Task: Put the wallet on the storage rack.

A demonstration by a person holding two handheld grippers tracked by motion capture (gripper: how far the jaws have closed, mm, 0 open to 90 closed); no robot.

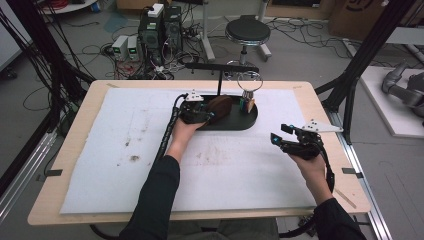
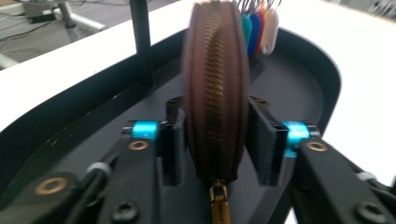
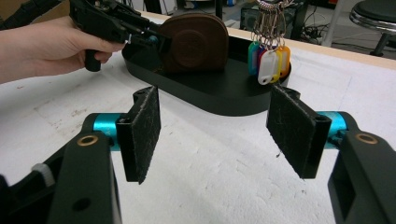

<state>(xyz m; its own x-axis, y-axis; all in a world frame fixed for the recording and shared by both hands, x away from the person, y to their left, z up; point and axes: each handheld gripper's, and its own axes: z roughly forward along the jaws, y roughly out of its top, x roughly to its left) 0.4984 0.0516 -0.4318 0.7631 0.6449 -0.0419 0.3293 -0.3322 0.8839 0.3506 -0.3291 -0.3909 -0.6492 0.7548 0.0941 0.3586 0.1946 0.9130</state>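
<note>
You are holding the right gripper [image 1: 292, 142] nearest you, low over the white mat [image 1: 100, 165] and well apart from the work, its jaws standing wide with nothing between them; in the right gripper view the felt pads [image 3: 142, 133] are framing bare mat, so it looks parked as a spare hand, facing the tray ready to steady something if needed. Farther out, your left hand [image 1: 182, 131] is reaching the left gripper [image 1: 200, 116] over the near rim of the black tray [image 1: 250, 121]. There the brown pouch [image 2: 215, 88] is standing on edge on the tray floor, zipper band toward you and the brass pull [image 2: 218, 205] hanging low at the near end. The jaws are straddling it: one pad [image 2: 173, 147] is sitting at or almost against the pouch's side, while the other is standing clear with a visible gap, so the grip looks loosened and the pouch appears to be resting on the tray under its own weight. Gripping across the flat faces makes sense, since that is the narrow way through a round pouch and keeps it upright. Beyond the pouch, coloured key tags [image 3: 268, 60] are hanging from a ring [image 1: 249, 80] on the stand's post [image 1: 220, 82], just past the pouch's far edge, so any withdrawal is best taken straight back toward you.
</note>
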